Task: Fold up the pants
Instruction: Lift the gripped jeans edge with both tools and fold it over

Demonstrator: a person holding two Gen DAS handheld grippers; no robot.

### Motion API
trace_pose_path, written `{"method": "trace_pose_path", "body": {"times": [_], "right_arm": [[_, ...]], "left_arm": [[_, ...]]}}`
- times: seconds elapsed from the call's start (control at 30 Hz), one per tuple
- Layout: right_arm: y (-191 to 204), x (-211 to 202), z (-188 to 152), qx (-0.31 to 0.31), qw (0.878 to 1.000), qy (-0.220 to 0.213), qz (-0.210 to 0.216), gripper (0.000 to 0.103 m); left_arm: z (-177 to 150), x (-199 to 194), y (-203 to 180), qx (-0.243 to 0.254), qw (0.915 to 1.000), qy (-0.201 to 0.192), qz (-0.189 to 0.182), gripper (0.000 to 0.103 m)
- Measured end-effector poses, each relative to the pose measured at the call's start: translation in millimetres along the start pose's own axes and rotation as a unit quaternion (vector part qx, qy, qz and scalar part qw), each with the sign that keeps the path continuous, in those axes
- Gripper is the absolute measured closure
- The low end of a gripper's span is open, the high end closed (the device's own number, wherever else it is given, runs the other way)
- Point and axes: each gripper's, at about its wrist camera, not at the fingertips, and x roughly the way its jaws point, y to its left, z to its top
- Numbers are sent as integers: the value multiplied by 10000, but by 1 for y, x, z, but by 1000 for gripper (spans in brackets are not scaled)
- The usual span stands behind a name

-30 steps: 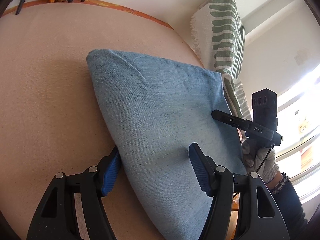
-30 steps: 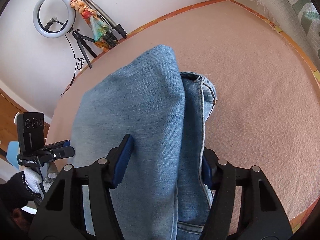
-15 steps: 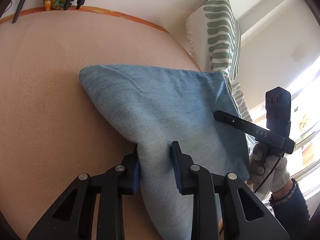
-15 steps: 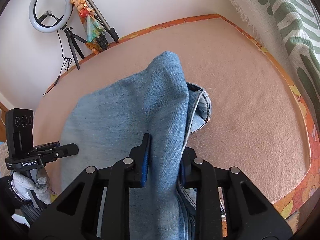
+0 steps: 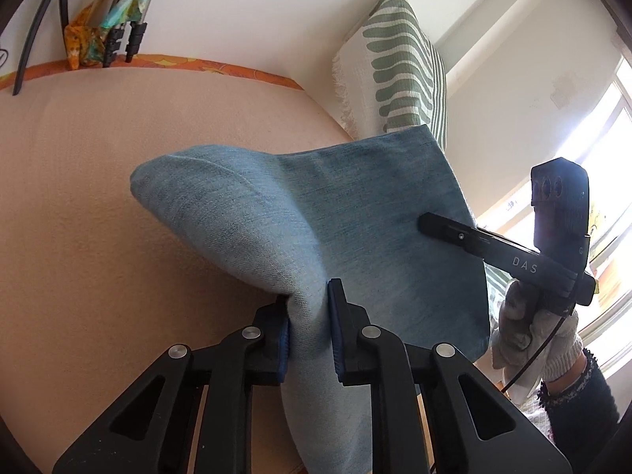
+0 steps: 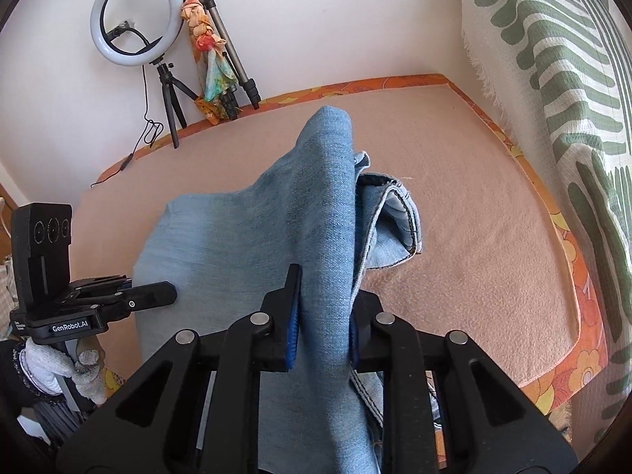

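You have the pants (image 5: 355, 213) pinched in both claws: the left gripper (image 5: 308, 328) has just closed its blue pads on a bunched edge of the denim, and the right gripper (image 6: 322, 316) has just closed on a thick roll of the same near edge, so both are clamped on cloth and neither is empty. Take the striped cushion (image 6: 553, 79) as your mark: the pants lie on the peach bed cover (image 6: 493, 217) on the side away from the cushion, their near edge raised off the cover, their far end resting on it, with a stitched hem (image 6: 399, 213) spilling out on the cushion side of the roll. The step in hand looks like lifting this near edge to carry it over toward the far end. Raise both hands together and keep the span between them taut, or the middle will sag and crease. The right grip seems to hold several layers, and the loose hem may drag or flip, so watch it. Keep the far end lying on the cover while you carry the edge across. Lay the edge down square before you let the pads part.
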Motion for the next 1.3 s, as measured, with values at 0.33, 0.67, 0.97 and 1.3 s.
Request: {"method": "trace_pose_path", "body": {"times": [0.33,0.67,0.97,1.3], "right_arm": [[23,-19,37,-209,9987,-452,65,84],[12,1,114,-220,9960,-865,-22,84],[-7,60,191,-189,9950,-978,-60,84],[-25,134,242,-168,9954,-932,-121,84]], "left_arm": [[37,-17,-14,283,9992,-286,-46,89],[110,-7,-5,558,9965,-625,23,89],[185,25,26,682,9939,-828,246,89],[238,69,62,551,9945,-813,358,89]]}}
